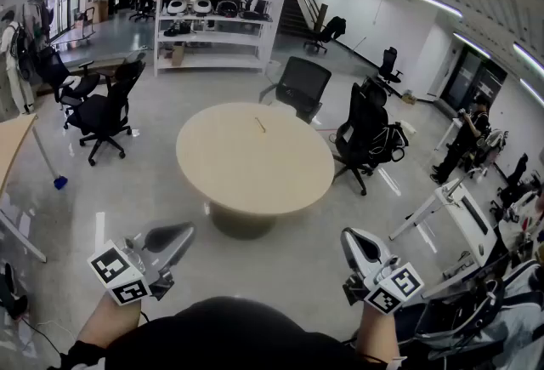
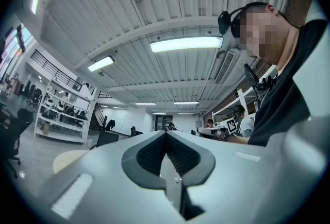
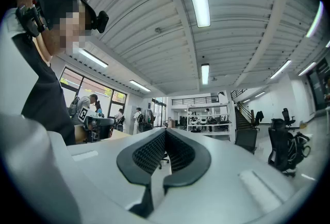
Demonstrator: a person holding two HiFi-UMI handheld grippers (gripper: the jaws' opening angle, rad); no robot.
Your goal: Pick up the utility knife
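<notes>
The jaws of the left gripper (image 2: 166, 133) are clenched, with the ribbed pads meeting at the tips and nothing between them. The jaws of the right gripper (image 3: 165, 132) are pressed together in the same way and are also empty. In the head view both grippers are held low and close to the person's body, one at each side. Both point toward the round counter (image 1: 255, 181), which stands well apart from them across bare floor. I judge that they are carried clenched and near the body because the person is not yet at the counter and nothing is within reach to grasp. On the far half of the counter lies one small, thin, yellowish object, which I take to be the utility knife (image 1: 260, 124); it is too small to tell which way its blade end is turned. A black office chair (image 1: 302, 86) stands just behind the counter, and a white shelf rack (image 1: 212, 19) is far behind it. The pickup is not begun: the person must first come to the counter and spread one pair of jaws apart.
</notes>
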